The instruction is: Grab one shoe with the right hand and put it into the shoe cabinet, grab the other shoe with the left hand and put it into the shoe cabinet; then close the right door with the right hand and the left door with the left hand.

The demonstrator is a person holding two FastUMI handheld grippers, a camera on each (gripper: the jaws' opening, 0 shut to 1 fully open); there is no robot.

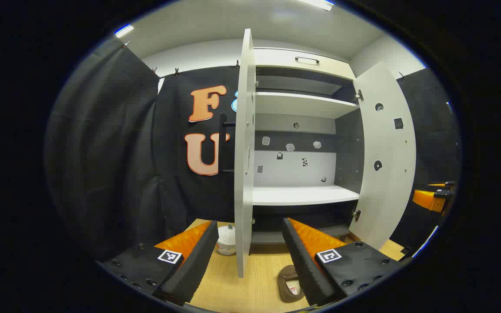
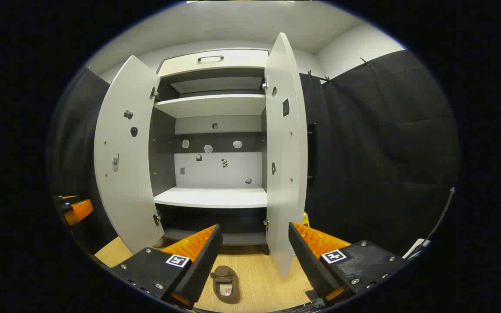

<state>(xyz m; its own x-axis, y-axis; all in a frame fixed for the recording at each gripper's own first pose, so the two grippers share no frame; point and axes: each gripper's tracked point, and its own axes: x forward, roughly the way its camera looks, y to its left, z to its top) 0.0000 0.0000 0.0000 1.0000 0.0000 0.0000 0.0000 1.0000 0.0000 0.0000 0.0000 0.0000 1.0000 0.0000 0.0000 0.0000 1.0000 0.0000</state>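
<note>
Wood floor point(image 2: 255, 278) w/ one brown shoe point(image 2: 225, 283) before open cabinet point(image 2: 211, 198); both grippers point(image 2: 252, 256) point(image 1: 248, 254) spread apart, empty. Drop right gripper straight down, pinch shoe's sides imo.

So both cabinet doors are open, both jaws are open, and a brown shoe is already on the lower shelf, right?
Not quite: the brown shoe lies on the floor in front of the cabinet, as the right gripper view shows. Both doors are open, and the jaws of both grippers stand open.
</note>
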